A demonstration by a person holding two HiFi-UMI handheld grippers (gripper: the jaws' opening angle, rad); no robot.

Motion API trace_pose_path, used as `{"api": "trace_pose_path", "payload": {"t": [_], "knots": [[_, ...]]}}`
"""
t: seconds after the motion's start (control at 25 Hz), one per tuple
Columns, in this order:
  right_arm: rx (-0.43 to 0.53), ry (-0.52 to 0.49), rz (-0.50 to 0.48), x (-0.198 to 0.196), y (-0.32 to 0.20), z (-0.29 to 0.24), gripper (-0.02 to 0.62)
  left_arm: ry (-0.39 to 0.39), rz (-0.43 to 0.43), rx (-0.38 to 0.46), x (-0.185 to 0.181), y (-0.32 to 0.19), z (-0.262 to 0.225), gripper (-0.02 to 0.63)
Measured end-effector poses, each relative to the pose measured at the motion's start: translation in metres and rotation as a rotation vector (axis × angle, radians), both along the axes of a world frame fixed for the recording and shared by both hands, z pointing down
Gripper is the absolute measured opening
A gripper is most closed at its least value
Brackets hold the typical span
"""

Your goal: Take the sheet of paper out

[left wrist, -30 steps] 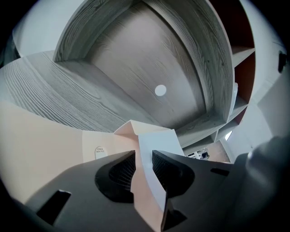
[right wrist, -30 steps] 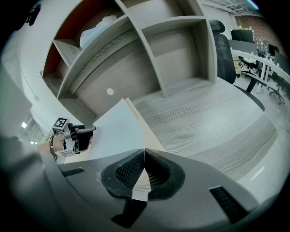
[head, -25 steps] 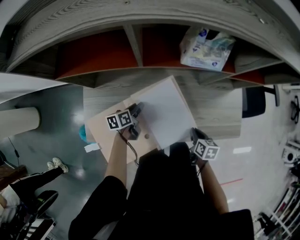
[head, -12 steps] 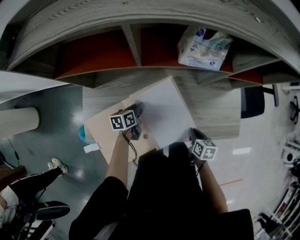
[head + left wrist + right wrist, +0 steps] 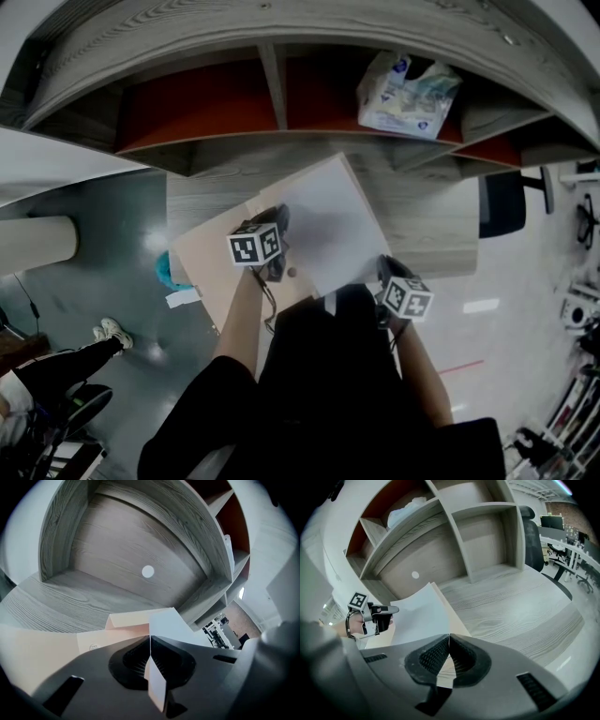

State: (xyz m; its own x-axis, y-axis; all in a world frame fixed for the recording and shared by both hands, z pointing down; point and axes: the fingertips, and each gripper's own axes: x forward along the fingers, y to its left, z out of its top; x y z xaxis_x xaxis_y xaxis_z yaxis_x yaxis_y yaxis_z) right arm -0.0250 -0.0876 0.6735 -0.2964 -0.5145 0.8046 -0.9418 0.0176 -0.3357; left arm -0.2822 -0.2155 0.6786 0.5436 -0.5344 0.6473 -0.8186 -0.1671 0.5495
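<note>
A white sheet of paper lies slanted on a tan envelope on the desk. My left gripper is shut where the sheet meets the envelope. In the left gripper view the jaws pinch a thin pinkish-tan flap, with the envelope to the left and the sheet to the right. My right gripper is shut on the sheet's near right corner. In the right gripper view its jaws are closed on a pale edge, and beyond them are the sheet and the left gripper.
A grey shelf unit with red-backed compartments stands behind the wooden desk. A plastic bag of goods sits in one compartment. An office chair is at the right. A person's leg and shoe show on the floor at the left.
My left gripper has drifted a little to the right along the sheet's edge. The sheet, the envelope and my right gripper have hardly moved.
</note>
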Motion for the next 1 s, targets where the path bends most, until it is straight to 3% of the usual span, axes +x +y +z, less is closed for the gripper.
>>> {"api": "trace_pose_path", "payload": {"t": [0.36, 1.0], "knots": [[0.016, -0.014, -0.017, -0.013, 0.004, -0.012, 0.018, -0.083, 0.015, 0.056, -0.007, 0.005, -0.019, 0.045], [0.165, 0.025, -0.251, -0.027, 0.004, -0.043, 0.017, -0.235, -0.064, 0.198, 0.001, 0.044, -0.083, 0.044]]}}
